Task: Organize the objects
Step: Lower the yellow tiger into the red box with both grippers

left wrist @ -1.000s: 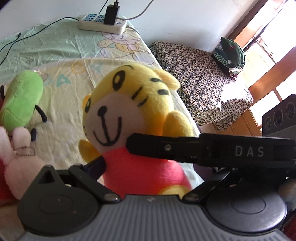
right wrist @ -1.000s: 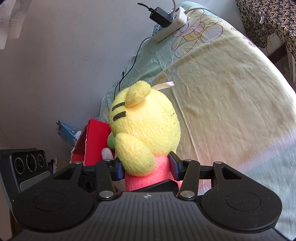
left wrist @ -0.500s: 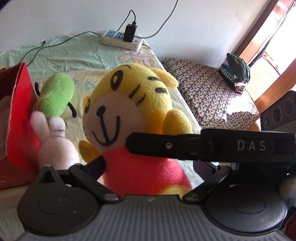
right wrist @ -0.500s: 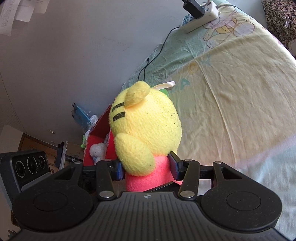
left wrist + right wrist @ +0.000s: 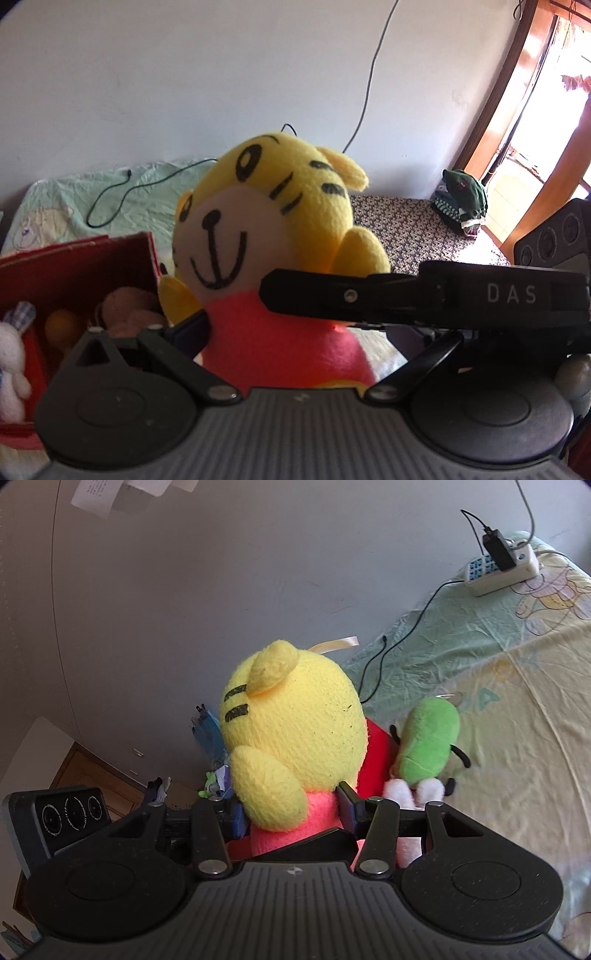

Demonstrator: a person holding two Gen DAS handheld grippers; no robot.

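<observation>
Both grippers clamp the yellow tiger plush [image 5: 273, 229] at its pink body: left gripper [image 5: 295, 332] from the front, right gripper [image 5: 291, 816] from behind. The plush hangs upright just beside the red box [image 5: 74, 266], above the bed [image 5: 517, 709].

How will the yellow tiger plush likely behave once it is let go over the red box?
Probably soft: the tiger plush dents where the right tool squeezes its pink body. Likely light for its size. With a big head on a small body, it may flop over in the red box.
</observation>
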